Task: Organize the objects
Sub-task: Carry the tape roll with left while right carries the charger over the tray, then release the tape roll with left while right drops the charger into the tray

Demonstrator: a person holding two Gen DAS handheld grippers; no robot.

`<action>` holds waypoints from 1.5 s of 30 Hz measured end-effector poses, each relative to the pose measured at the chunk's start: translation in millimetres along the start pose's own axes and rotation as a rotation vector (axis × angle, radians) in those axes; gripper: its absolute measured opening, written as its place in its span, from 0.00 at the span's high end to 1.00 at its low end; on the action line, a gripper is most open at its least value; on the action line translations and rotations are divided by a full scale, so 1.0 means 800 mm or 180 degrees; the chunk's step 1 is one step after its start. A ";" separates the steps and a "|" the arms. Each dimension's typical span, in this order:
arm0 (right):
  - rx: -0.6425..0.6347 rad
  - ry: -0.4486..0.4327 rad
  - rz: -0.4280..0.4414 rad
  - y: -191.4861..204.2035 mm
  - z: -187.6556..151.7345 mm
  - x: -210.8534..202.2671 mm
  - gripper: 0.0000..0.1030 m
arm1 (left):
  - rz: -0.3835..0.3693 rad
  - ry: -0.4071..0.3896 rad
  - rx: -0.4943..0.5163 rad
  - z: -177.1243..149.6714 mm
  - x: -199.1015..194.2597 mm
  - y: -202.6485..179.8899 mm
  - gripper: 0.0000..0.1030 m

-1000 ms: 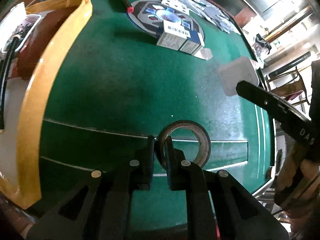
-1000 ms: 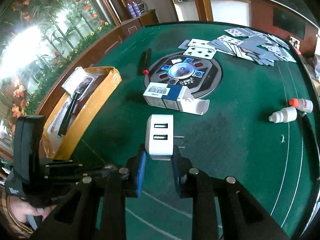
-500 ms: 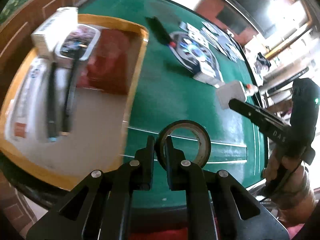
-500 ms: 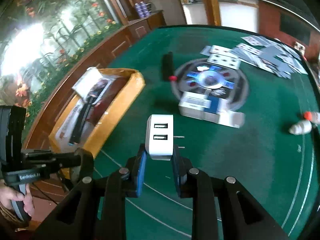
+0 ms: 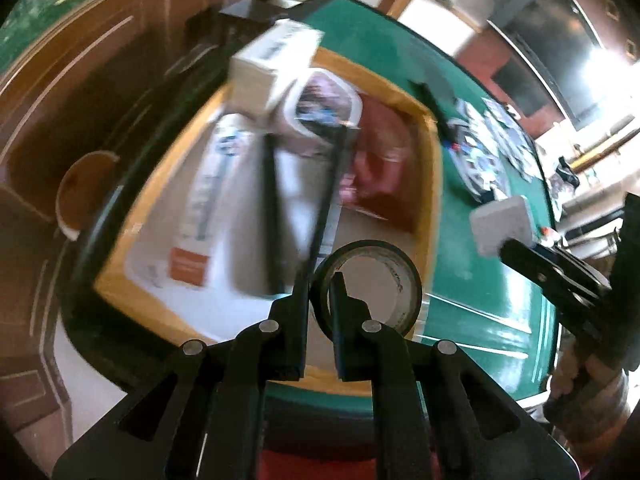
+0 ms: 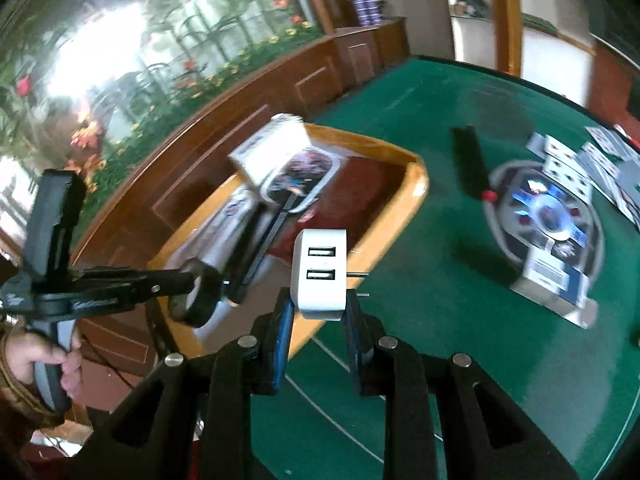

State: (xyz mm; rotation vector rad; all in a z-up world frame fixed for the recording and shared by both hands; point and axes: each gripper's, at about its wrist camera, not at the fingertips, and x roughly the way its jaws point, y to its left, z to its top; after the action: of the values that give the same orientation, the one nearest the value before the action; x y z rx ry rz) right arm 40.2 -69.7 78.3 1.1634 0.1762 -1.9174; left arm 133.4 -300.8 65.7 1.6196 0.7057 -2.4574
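My left gripper (image 5: 320, 292) is shut on the rim of a black tape roll (image 5: 404, 280) and holds it over the near corner of the yellow-rimmed tray (image 5: 434, 184). The same roll (image 6: 198, 300) and left gripper (image 6: 188, 280) show in the right wrist view, above the tray (image 6: 416, 184). My right gripper (image 6: 318, 312) is shut on a white two-port USB charger (image 6: 320, 272), held in the air over the green table near the tray's right rim. The charger also shows in the left wrist view (image 5: 502, 224).
The tray holds a white box (image 5: 272, 68), a picture pack (image 5: 320, 108), a dark red item (image 5: 384, 160) and black sticks (image 5: 272, 208). On the green table (image 6: 460, 340) lie a round disc (image 6: 548, 216), a blue-white box (image 6: 556, 280), a black marker (image 6: 470, 164) and playing cards (image 6: 592, 152).
Both grippers have swung left towards the tray. The tape roll has gone from the table felt to above the tray's near corner. The charger has moved nearer the tray's rim.
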 end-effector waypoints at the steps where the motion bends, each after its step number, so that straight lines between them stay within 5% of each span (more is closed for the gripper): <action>1: -0.0020 0.0012 0.0023 0.005 0.001 0.004 0.78 | 0.0031 0.0002 -0.0028 0.002 0.001 0.006 0.91; 11: -0.0276 0.0306 0.0363 0.060 0.007 0.058 0.78 | 0.0107 0.0170 -0.0147 0.013 0.033 0.047 0.91; 23: -0.0389 0.0731 0.0120 0.057 0.002 0.121 0.78 | 0.0382 0.0111 -0.0183 0.036 0.039 0.076 0.91; 32: -0.0667 0.0648 -0.0355 0.056 0.002 0.130 0.78 | 0.0441 0.0043 -0.0118 0.041 0.042 0.070 0.91; 37: -0.0707 0.0626 -0.0389 0.057 -0.001 0.129 0.77 | 0.0335 -0.0114 -0.0151 0.046 0.025 0.062 0.91; 41: -0.0516 0.0556 -0.0156 0.049 0.001 0.120 0.76 | 0.0329 -0.0178 -0.0087 0.050 0.016 0.049 0.89; 44: -0.0448 0.0441 -0.0036 0.047 0.003 0.104 0.60 | 0.0218 -0.0213 -0.0089 0.050 0.011 0.039 0.64; 45: -0.0433 0.0387 -0.0022 0.046 0.003 0.098 0.50 | 0.0185 -0.0246 -0.0090 0.050 0.009 0.035 0.45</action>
State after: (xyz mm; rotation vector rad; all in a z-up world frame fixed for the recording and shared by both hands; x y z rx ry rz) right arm 50.3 -140.5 29.6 1.1890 0.3712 -1.8116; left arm 106.1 -341.9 63.2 1.5047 0.6696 -2.4430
